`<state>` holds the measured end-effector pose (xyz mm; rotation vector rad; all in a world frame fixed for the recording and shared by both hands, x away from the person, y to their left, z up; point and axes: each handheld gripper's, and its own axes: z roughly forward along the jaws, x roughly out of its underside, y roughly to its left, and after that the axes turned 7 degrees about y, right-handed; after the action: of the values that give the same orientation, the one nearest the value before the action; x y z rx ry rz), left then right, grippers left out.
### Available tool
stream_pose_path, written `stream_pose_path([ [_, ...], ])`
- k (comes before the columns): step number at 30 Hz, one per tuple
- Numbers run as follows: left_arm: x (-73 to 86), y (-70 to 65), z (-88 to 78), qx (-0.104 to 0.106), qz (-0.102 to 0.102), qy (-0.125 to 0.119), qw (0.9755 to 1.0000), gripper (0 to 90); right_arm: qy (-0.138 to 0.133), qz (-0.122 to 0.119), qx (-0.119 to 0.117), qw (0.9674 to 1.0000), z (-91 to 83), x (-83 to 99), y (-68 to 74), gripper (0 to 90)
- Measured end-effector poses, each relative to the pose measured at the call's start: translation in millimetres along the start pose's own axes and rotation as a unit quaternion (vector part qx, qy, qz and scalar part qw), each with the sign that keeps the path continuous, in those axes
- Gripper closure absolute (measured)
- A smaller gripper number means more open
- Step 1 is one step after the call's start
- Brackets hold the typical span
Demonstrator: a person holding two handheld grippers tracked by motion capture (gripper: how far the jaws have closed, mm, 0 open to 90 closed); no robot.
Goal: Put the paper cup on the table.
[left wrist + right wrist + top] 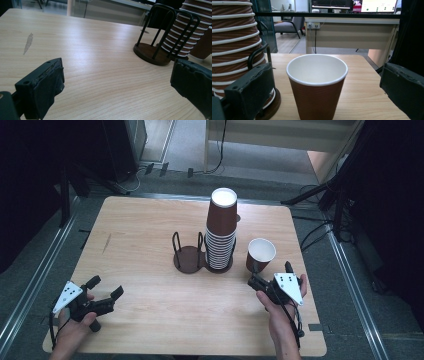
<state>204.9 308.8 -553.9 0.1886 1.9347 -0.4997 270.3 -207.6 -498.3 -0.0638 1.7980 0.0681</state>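
Observation:
A single brown paper cup point(260, 254) with a white inside stands upright on the table, right of centre. My right gripper point(270, 274) sits just in front of it, open. In the right gripper view the cup point(317, 85) stands between the two black jaws, with a gap on each side. A tall stack of brown cups point(220, 230) fills one ring of a dark wire holder, and the ring beside it point(188, 257) is empty. My left gripper point(106, 287) rests near the table's front left corner, open and holding nothing. It faces the empty ring point(155, 52) from well back.
The wooden table point(140, 235) has bare surface on its left half and along the front edge. A faint grey smear point(28, 42) marks the wood at the left. Beyond the table are dark stands, floor cables and a desk point(352, 32).

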Motion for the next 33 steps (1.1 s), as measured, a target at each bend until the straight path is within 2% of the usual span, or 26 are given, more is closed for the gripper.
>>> stream_pose_path([
  [9, 0.0, 0.2, 0.0, 0.000, 0.000, 0.000, 1.0000, 0.0, 0.006, -0.004, 0.004, 1.0000, -10.6, 10.3, -14.9, 0.0],
  [11, 0.0, 0.2, 0.0, 0.001, -0.001, 0.000, 1.0000, 0.0, 0.009, 0.004, 0.002, 0.9999, -12.9, 13.2, -18.7, 0.0],
  [15, 0.0, 0.2, -0.1, 0.000, 0.000, 0.000, 1.0000, 0.0, 0.014, 0.004, 0.006, 0.9999, -16.6, 19.2, -25.4, 0.0],
  [20, 0.0, 0.1, 0.0, 0.000, 0.000, 0.000, 1.0000, 0.0, 0.021, -0.001, 0.014, 0.9997, -19.5, 27.5, -35.0, 0.0],
  [33, 0.1, 0.4, 0.0, 0.000, -0.002, -0.002, 1.0000, 0.0, 0.031, 0.005, 0.034, 0.9989, -30.3, 40.9, -64.7, 0.0],
])
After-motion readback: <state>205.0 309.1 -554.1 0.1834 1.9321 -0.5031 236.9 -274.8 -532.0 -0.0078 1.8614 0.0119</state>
